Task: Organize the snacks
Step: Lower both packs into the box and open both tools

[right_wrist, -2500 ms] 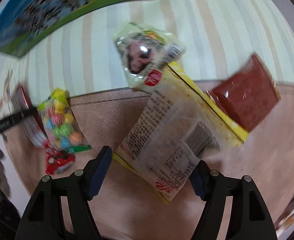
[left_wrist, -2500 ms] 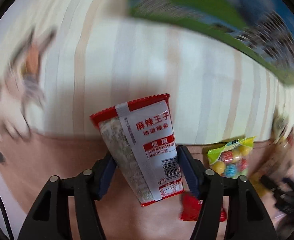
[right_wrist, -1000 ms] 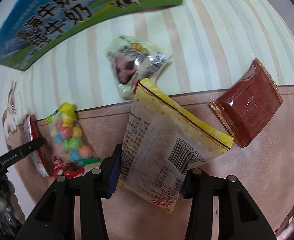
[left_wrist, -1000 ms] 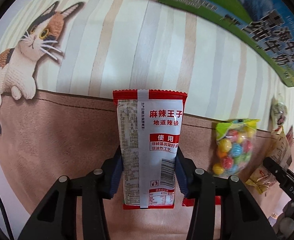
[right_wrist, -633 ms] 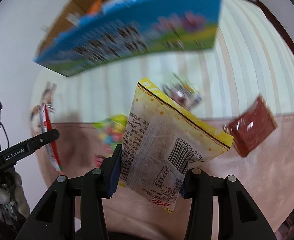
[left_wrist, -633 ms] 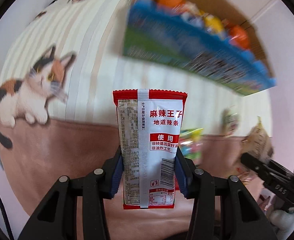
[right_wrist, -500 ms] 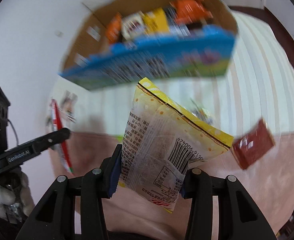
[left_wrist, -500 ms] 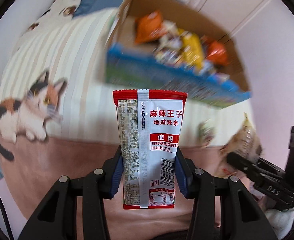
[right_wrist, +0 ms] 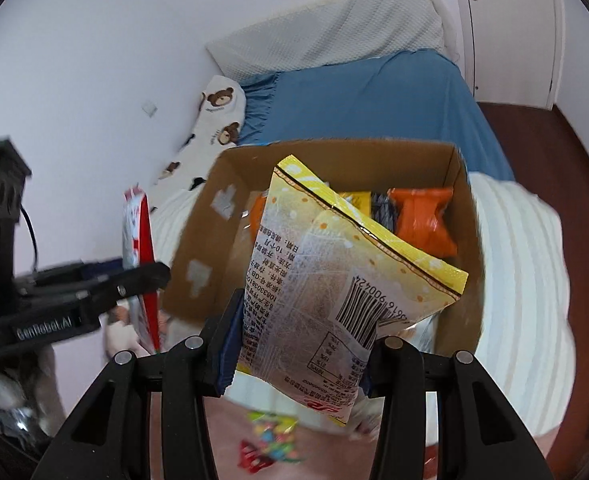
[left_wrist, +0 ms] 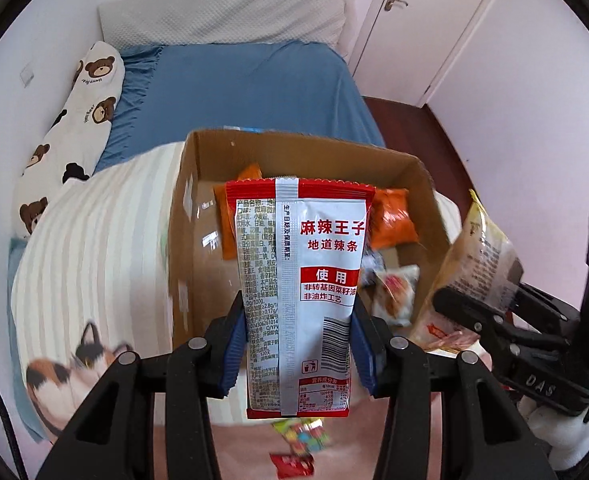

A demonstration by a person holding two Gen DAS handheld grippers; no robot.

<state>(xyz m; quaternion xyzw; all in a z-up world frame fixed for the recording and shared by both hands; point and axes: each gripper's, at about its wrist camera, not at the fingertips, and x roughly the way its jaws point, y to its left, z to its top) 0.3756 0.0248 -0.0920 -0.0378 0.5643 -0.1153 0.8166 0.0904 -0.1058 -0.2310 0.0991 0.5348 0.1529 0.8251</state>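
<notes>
left gripper (left_wrist: 298, 344): jaws pinch the red-white packet (left_wrist: 300, 292) by its side edges, packet upright, above the near wall of the box (left_wrist: 182, 248)
right gripper (right_wrist: 296, 350): jaws pinch the yellow bag (right_wrist: 334, 292) low down, bag tilted, top corner leaning right, in front of the open box (right_wrist: 214, 216)
box: open cardboard, on a striped blanket (left_wrist: 90, 232) on a bed, snacks inside
left view only: cat print (left_wrist: 74, 364) on the blanket at lower left; a white-red pack (left_wrist: 394, 292) in the box; right gripper seen side-on at the right edge with the yellow bag (left_wrist: 478, 264); door handle (left_wrist: 396, 0)
right view only: a yellow pack (right_wrist: 358, 200) and a dark pack (right_wrist: 382, 208) at the box's back; grey patches (right_wrist: 224, 200) on its left wall; left gripper at left with the packet edge-on (right_wrist: 144, 264)
both views: orange packs (right_wrist: 422, 220) in the box; candy bag (right_wrist: 272, 436) and red wrapper (right_wrist: 254, 456) on pink fabric below
hidden: box floor mostly behind the held snacks; yellow bag's bottom corners behind the pads
hard to make out: candy bag and red wrapper blurred; person's hands barely visible, pale at the frame edges
</notes>
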